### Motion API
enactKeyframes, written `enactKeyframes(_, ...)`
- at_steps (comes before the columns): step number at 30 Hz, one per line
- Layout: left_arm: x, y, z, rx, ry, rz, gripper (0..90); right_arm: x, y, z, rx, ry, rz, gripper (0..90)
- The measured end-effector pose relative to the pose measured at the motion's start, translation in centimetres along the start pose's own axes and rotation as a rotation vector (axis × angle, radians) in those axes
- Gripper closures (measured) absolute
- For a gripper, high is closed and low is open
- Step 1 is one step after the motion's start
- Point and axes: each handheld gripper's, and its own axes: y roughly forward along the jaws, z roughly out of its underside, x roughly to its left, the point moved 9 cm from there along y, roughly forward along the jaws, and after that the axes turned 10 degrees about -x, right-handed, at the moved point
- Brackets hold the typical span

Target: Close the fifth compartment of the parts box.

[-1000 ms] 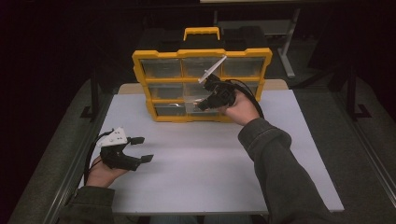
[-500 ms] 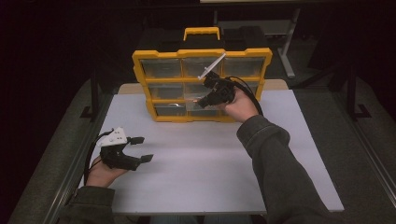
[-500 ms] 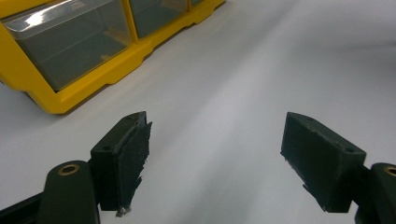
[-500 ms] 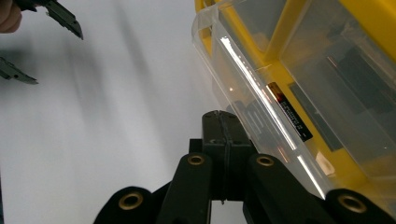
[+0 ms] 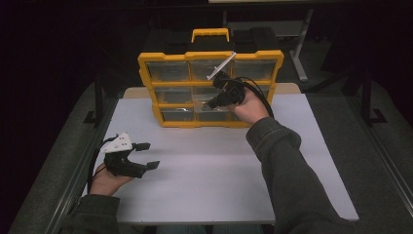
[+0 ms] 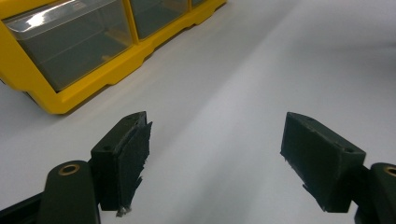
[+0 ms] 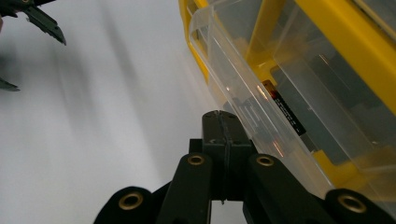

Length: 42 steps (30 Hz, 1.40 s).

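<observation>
Where the right gripper (image 7: 219, 122) presses together at a clear drawer (image 7: 261, 98), contact perhaps, drawer contents blurred, left gripper (image 6: 215, 154) spread.

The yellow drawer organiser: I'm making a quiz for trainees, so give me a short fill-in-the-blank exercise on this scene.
1. The yellow plastic drawer organiser stands on the ____ table.
2. The right tongs are ____, beside a clear plastic drawer.
3. The left tongs are ____, with nothing between them.
4. The organiser's top carrying handle is ____.

Missing words: white; shut; open; yellow
</observation>
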Motion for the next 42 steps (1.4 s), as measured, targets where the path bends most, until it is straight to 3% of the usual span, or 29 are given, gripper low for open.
enactKeyframes(42,0.1,0.0,0.0,0.0,-0.001,0.002,23.4,-2.3,-0.3,-0.2,0.011,0.017,0.111,89.2)
